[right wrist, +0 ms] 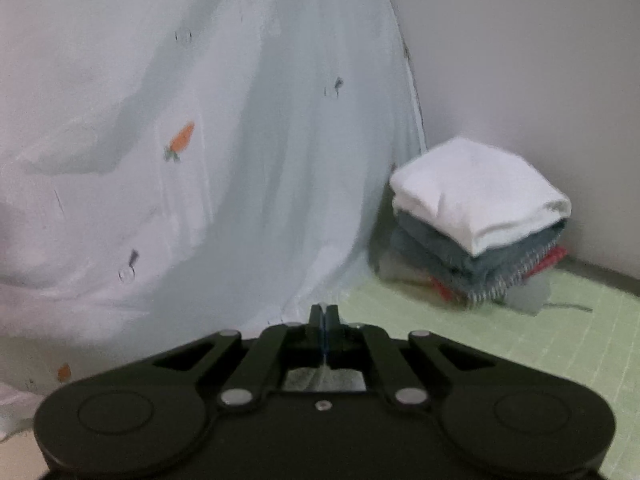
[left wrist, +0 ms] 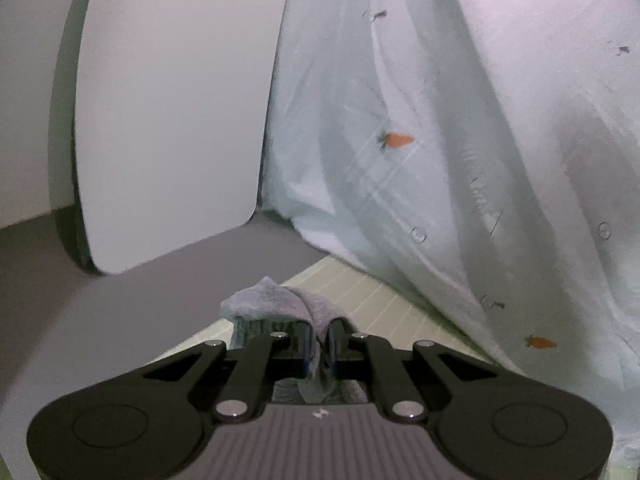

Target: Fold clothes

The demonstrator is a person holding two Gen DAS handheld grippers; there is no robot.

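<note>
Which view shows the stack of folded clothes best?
The right wrist view: the stack of folded clothes sits in plain sight on the green mat, white piece on top. The left wrist view does not show it.

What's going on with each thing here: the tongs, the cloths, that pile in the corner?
Left tongs: shut on a bunched grey cloth.
Right tongs: shut on a thin white cloth edge.
Carrot-print sheet: hanging, draped onto the green mat.
Folded stack: neatly piled, white piece on top.
</note>
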